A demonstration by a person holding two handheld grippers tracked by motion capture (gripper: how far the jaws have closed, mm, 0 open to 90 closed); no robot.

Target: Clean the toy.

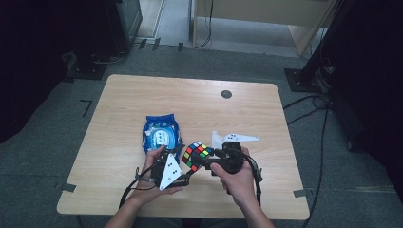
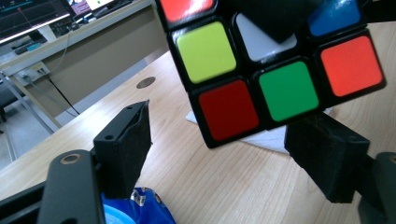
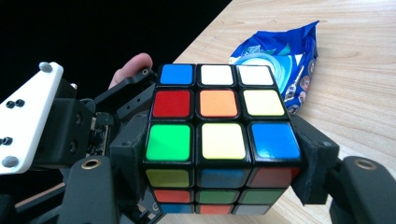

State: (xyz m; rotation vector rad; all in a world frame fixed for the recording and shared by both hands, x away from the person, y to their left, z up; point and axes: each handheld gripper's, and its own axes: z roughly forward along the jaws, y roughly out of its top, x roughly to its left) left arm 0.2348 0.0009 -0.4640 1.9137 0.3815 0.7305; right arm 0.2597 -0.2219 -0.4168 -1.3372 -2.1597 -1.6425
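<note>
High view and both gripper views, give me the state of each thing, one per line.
Cube: scrambled, off the table, clamped between the right gripper's pads.
Right gripper: shut on the cube.
Left gripper: open, pads clear of the cube above.
Blue packet: lying flat on the table.
White sheet: flat on the table.

Black grippers (image 1: 187,164) with white 3-cornered plates, trailing cables.

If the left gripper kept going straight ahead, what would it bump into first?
Most likely the puzzle cube, held by the right gripper. It hangs right ahead of the left gripper, whose open jaws don't touch it. How near is hard to tell.
</note>
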